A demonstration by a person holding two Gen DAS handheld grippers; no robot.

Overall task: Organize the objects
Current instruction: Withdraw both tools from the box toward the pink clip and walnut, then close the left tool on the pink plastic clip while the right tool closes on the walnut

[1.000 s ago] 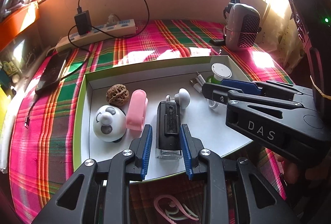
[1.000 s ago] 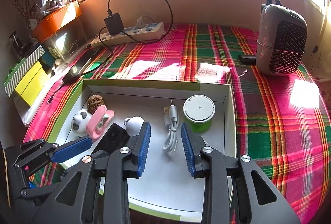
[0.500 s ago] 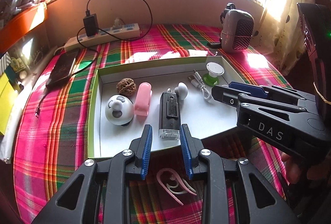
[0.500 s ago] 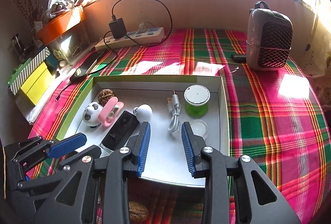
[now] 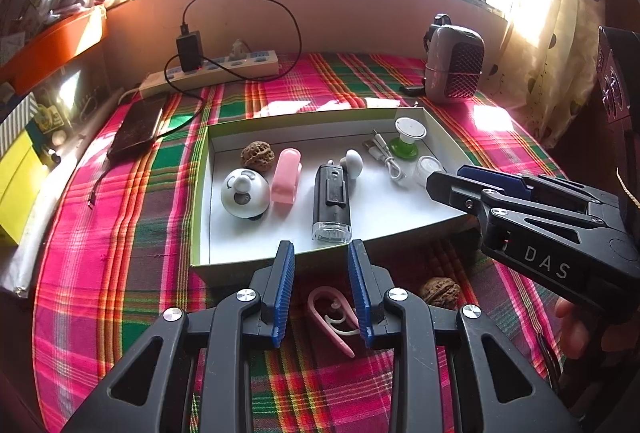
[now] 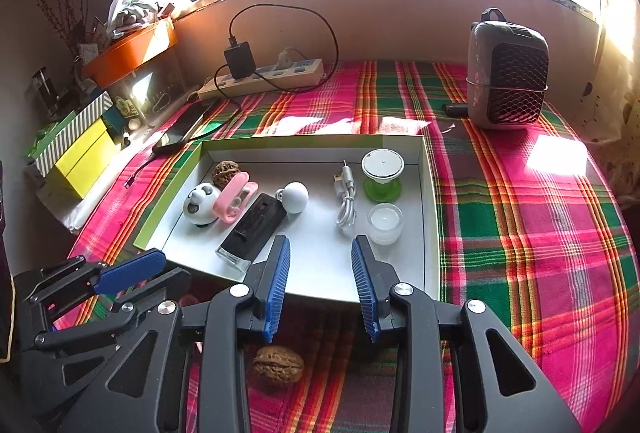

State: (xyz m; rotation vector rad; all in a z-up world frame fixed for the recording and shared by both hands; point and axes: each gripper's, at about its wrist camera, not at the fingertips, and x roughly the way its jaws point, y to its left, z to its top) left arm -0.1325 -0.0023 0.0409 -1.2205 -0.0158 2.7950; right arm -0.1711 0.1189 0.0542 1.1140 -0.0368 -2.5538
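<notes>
In the tray: the shallow white tray (image 6: 430, 201) at frame centre holds a walnut (image 6: 225, 172), panda toy (image 6: 199, 208), pink clip (image 6: 234, 201), black device (image 6: 254, 229), white ball (image 6: 295, 196), cable (image 6: 347, 197), green spool (image 6: 382, 175) and clear cup (image 6: 385, 223).
Left out: a second walnut (image 6: 278, 365) and a pink ear hook (image 5: 332, 313) lie on the plaid tabletop (image 6: 520, 217), bottom centre, just outside the tray.
Left gripper (image 5: 321, 287): unclenched, empty, over the ear hook.
Right gripper (image 6: 322, 283): unclenched, empty, above the loose walnut.
Progress: judged mostly done; two items remain.
</notes>
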